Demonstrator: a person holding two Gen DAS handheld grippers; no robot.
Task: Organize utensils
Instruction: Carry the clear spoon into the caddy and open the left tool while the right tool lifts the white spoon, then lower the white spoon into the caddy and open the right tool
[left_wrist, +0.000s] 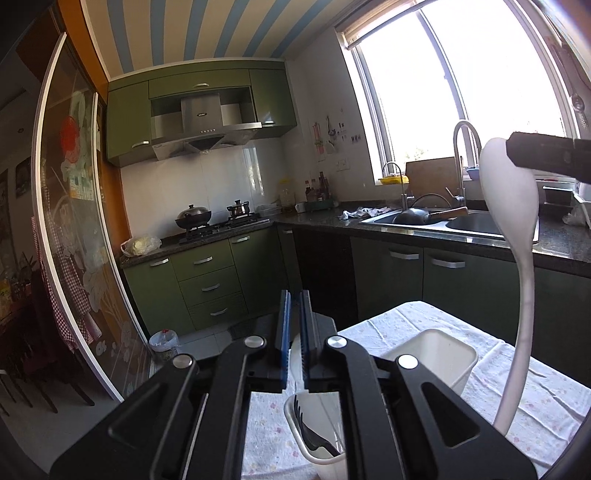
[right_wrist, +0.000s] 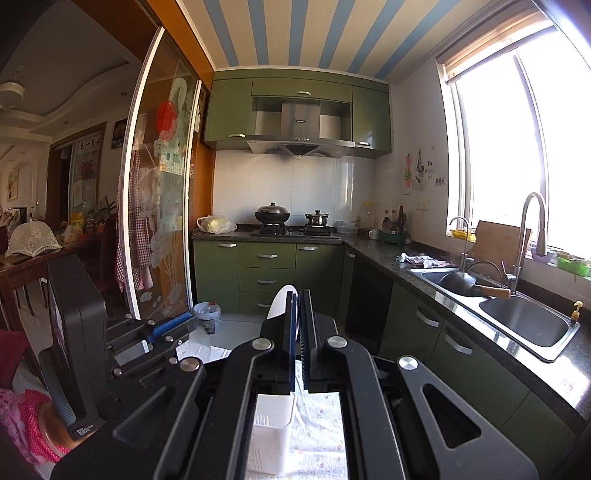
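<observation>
**White spoon held upright above the holders**

Nearest in the left wrist view, the left gripper (left_wrist: 294, 328) is seen with its blue-padded fingers (left_wrist: 283, 325) drawn close together; a narrow gap is left between them and nothing is pinched. Directly beneath it, a white utensil holder (left_wrist: 325, 458) is set on the cloth-covered surface (left_wrist: 546, 398), and a black fork (left_wrist: 314, 435) is lodged inside it, tines up. Just beyond, a second white container (left_wrist: 439, 354) is placed on the same cloth.

To the right, a long white spoon (left_wrist: 511, 192) is held upright, bowl at the top, handle curving down toward the surface. The bowl is clamped by the right gripper (left_wrist: 532, 153), whose dark fingertip is seen across it at the frame edge.

In the right wrist view, the right gripper (right_wrist: 298, 325) is shown with fingers (right_wrist: 288, 325) pressed onto the white spoon (right_wrist: 280, 301), whose rounded end rises just past the tips. Below, a slotted white holder (right_wrist: 273, 432) stands on the floral cloth (right_wrist: 325, 424). The left gripper (right_wrist: 162, 328) is visible at the left, near but apart.

Farther off, a double sink (right_wrist: 524, 325) holding a dark pan is noted along the counter, with a stove (right_wrist: 295, 230) against the back wall.
</observation>
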